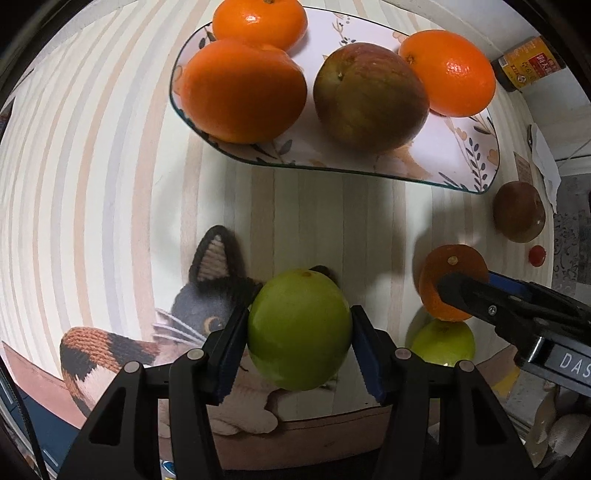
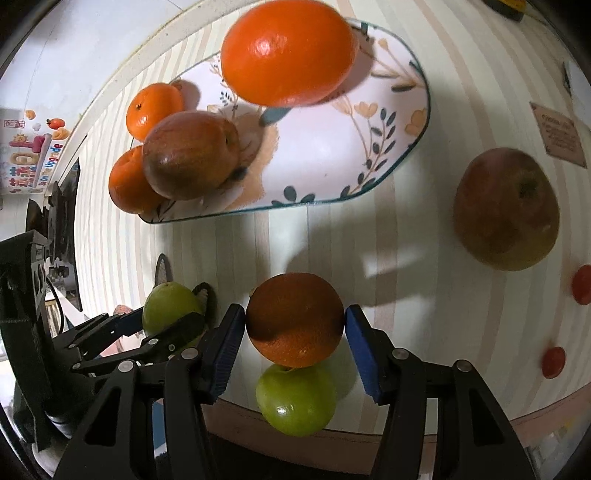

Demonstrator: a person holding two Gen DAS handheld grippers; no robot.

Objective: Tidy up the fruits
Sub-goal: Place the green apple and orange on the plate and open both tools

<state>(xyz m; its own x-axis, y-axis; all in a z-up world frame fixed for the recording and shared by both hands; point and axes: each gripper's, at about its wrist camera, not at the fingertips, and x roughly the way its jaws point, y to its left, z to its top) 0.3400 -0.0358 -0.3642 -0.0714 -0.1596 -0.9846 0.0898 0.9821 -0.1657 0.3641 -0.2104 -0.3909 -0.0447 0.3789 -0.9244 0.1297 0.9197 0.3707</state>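
My left gripper (image 1: 300, 332) is shut on a green apple (image 1: 299, 330) and holds it above the striped cloth, short of the flowered plate (image 1: 476, 162). My right gripper (image 2: 294, 325) is shut on an orange (image 2: 294, 319), also raised; it shows in the left wrist view (image 1: 452, 282). The plate holds three oranges (image 1: 243, 90) (image 1: 260, 20) (image 1: 448, 72) and a red-brown apple (image 1: 369, 96). Another green apple (image 2: 295, 398) lies on the table under the held orange. A second red-brown apple (image 2: 506, 208) lies on the cloth right of the plate.
Two small red fruits (image 2: 583, 284) (image 2: 553, 362) lie near the table's right edge. A dark sauce bottle (image 1: 528, 64) lies behind the plate at the right. A knitted cat mat (image 1: 207, 306) is under the left gripper. The table's front edge (image 2: 480, 413) is close below.
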